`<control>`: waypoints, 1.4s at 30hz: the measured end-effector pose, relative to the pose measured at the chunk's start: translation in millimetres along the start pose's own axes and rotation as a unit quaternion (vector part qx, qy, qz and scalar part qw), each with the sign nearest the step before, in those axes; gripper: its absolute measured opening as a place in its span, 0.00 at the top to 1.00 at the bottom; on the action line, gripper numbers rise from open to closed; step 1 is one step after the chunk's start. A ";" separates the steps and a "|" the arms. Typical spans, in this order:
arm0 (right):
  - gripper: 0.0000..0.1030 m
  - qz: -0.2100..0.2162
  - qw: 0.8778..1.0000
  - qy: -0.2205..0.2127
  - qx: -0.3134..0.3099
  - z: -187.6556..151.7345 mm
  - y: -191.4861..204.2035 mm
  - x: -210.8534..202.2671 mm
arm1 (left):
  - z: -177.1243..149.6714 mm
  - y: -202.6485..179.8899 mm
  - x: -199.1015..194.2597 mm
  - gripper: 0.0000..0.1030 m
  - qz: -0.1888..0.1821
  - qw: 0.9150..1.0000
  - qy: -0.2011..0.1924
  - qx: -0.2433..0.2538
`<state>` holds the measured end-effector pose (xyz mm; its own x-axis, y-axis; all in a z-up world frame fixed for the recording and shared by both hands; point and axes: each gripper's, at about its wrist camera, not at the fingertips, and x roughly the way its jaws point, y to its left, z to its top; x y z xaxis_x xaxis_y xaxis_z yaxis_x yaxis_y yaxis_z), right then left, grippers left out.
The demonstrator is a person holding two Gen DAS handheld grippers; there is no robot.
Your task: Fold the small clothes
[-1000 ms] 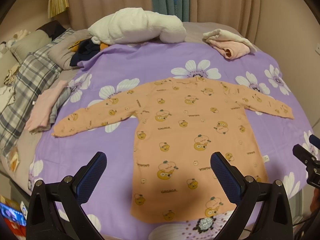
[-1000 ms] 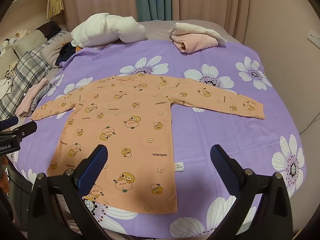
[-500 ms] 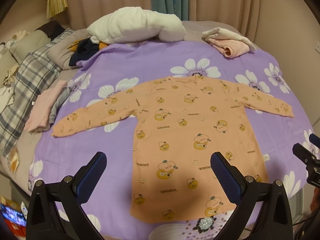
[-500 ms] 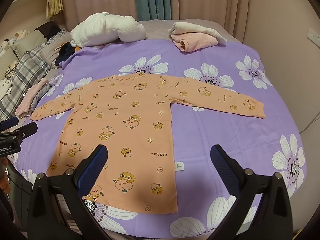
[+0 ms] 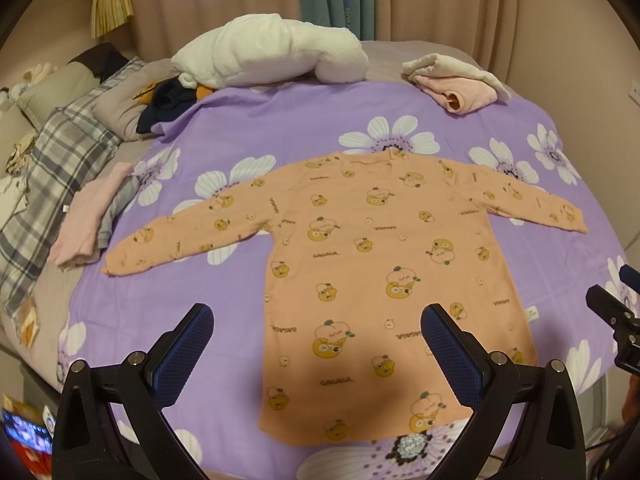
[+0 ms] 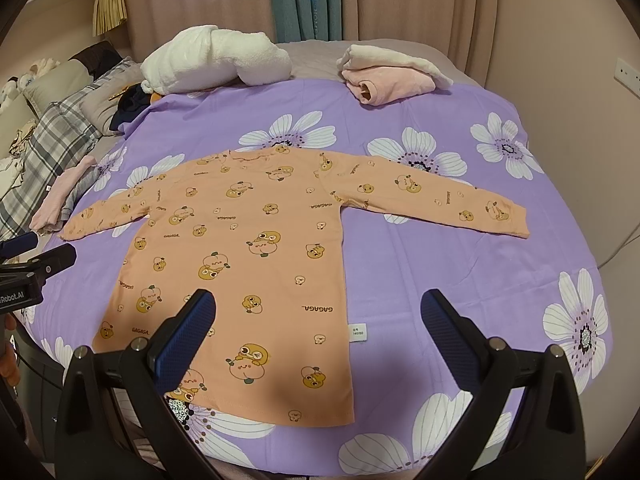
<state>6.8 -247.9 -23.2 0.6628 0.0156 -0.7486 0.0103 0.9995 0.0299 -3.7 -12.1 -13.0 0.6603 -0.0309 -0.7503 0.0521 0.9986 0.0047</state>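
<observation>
Purple floral bed (image 5: 320,128) bearing flat orange shirt (image 5: 380,260); left gripper (image 5: 316,344) and right gripper (image 6: 318,340), jaws apart, should pinch sleeve cuffs squarely

Garments laid flat: one orange long-sleeved shirt (image 5: 384,264), with two sleeves spread outward and one white size tag (image 6: 358,330) at its side seam.

Folded stacks: one pink-and-cream stack (image 6: 394,76) at the far edge of the bed; one pink-and-grey stack (image 5: 92,216) at the left edge.

Bedding: one purple floral sheet (image 6: 460,272), one white fluffy blanket bundle (image 5: 272,52), one plaid cover (image 5: 52,164).

Grippers: two, the left gripper (image 5: 318,354) and the right gripper (image 6: 318,350), each with two blue-padded fingers set wide apart.
</observation>
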 end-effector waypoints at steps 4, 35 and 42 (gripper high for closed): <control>0.00 0.000 1.000 0.001 0.002 -0.6 -1.0 -0.4 | -1.8 -1.5 0.2 0.01 0.002 1.000 -0.008 0.005; 0.06 -0.036 0.952 0.043 0.300 -60.8 -222.9 100.9 | 7.3 -5.1 100.8 0.01 -0.265 0.958 -0.003 -0.107; 0.20 0.029 0.891 -0.012 0.452 -75.1 -286.1 158.6 | 20.1 -10.5 128.7 0.01 -0.271 0.955 0.048 -0.110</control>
<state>52.7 -529.3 -200.2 0.6977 0.0549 -0.7143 0.5679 0.5654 0.5982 95.8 -27.5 -96.4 0.5092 -0.5522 -0.6602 0.2004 0.8220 -0.5330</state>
